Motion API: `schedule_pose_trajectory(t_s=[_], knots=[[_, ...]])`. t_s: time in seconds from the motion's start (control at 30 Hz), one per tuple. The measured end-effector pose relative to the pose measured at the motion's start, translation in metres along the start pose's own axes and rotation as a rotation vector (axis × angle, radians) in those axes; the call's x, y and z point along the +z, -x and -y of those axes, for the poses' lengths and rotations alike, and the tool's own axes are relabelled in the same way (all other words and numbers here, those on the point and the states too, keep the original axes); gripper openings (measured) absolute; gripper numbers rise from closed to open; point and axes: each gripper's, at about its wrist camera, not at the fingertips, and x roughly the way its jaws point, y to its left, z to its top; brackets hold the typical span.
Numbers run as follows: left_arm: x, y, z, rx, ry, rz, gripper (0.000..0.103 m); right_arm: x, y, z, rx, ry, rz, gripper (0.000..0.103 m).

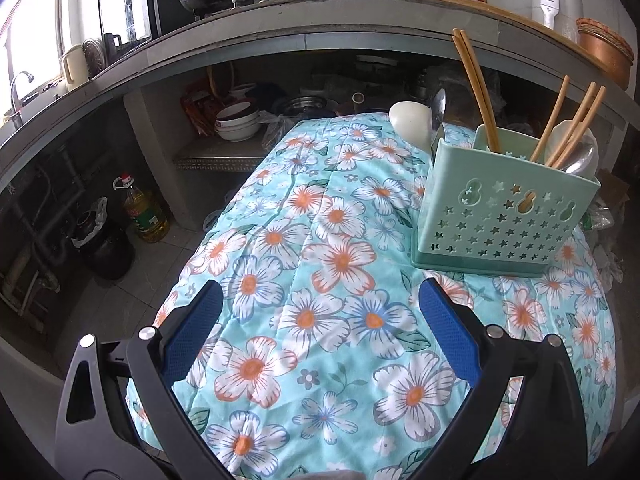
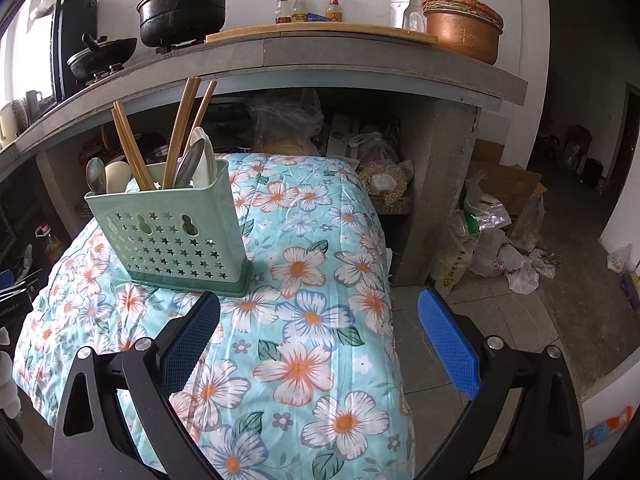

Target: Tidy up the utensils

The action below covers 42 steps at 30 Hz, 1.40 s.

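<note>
Two grippers, left (image 1: pixel 320 312) and right (image 2: pixel 320 320), both spread, empty; utensil holder (image 2: pixel 168 232) hiding the chopsticks' (image 2: pixel 180 128) lower ends.

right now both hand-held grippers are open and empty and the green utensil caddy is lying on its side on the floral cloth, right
Not quite. The green utensil caddy stands upright on the floral cloth, chopsticks and spoons sticking up from it, as the right wrist view shows. Both the left hand-held gripper and the right hand-held gripper are open and empty.

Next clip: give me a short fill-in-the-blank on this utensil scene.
1. The wooden chopsticks stand in a pale ____ perforated plastic caddy.
2. The caddy rests on a ____-patterned cloth.
3. The left gripper and right gripper both have jaws ____.

Missing: green; flower; open
</note>
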Motion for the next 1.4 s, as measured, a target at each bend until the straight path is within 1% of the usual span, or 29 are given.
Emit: schedule_pose_trajectory(t_s=[0.37,0.73,1.4], knots=[[-0.0006,-0.0006,0.0021,-0.001,-0.021,0.001,0.095,0.0002,0.0005,-0.0005,0.000,0.004,0.003,0.097],[-0.0018,0.0013,0.0029,-0.023,-0.044,0.000,0.095,0.0002,0.0023,-0.0056,0.008,0.018,0.002,0.097],[-0.0017,0.0020,0.0039,-0.030,-0.052,-0.004,0.095,-0.0012,0.0025,-0.0096,0.010,0.030,0.003,0.097]])
